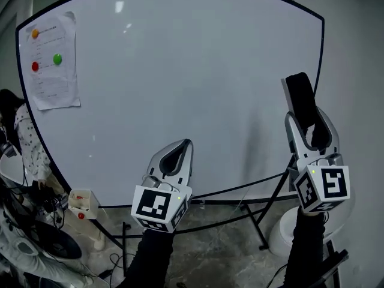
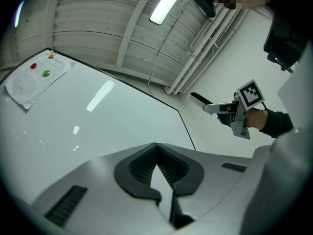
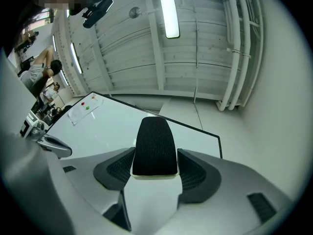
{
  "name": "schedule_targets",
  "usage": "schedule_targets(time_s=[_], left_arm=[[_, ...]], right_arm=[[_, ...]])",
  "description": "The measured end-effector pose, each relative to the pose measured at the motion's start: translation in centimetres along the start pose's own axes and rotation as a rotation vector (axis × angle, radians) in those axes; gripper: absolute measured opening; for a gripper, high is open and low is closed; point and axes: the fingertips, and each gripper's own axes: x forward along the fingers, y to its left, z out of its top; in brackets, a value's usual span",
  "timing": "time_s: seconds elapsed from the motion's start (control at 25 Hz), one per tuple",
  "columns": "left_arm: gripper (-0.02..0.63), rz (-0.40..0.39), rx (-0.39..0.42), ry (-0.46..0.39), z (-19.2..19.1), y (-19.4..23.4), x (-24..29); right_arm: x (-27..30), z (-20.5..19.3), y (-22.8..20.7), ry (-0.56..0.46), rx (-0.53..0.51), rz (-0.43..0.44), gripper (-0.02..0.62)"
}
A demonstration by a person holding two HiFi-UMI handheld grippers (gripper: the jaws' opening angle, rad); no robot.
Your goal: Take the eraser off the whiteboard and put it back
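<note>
1. Eraser (image 3: 155, 146), an oblong block with a black felt face on a white base: pinched across its two long sides by the right gripper (image 1: 309, 128), jaws spread wide to take its width. About half its length stands out past the fingertips.
2. Position: it is held in the air, off the large white whiteboard (image 1: 180, 71). In the left gripper view it is seen to the right of the board's black-edged rim, against the bare wall and apart from the surface.
3. Likely reason for the grip: with the sides clamped, both flat faces are left free, so that one can be laid flat against the board for the return.
4. Left gripper (image 2: 156, 153): jaws pressed together with nothing between them. It is kept low before the board, apparently idle.
5. White paper sheet (image 1: 53, 62): pinned at the board's upper left by round orange, red and green magnets, well clear of the eraser.
6. Containers: one small white open box (image 1: 83, 201) is noted at the board's lower left corner. An orange-red item shows at its rim; the rest of its contents cannot be made out.
</note>
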Motion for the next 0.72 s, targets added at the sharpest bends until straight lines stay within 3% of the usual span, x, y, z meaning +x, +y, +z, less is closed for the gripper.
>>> schedule_targets(time_s=[0.4,0.72], left_arm=[[0.006,0.029,-0.016,0.05,-1.9,-7.4,3.6],[0.006,0.017,0.014,0.06,-3.9,-6.0,7.3]], right_arm=[[-1.6,-4.8,-8.0,0.039,0.008,0.028,0.278],[0.9,-9.5,-9.8,0.059,0.052,-0.01,0.278]])
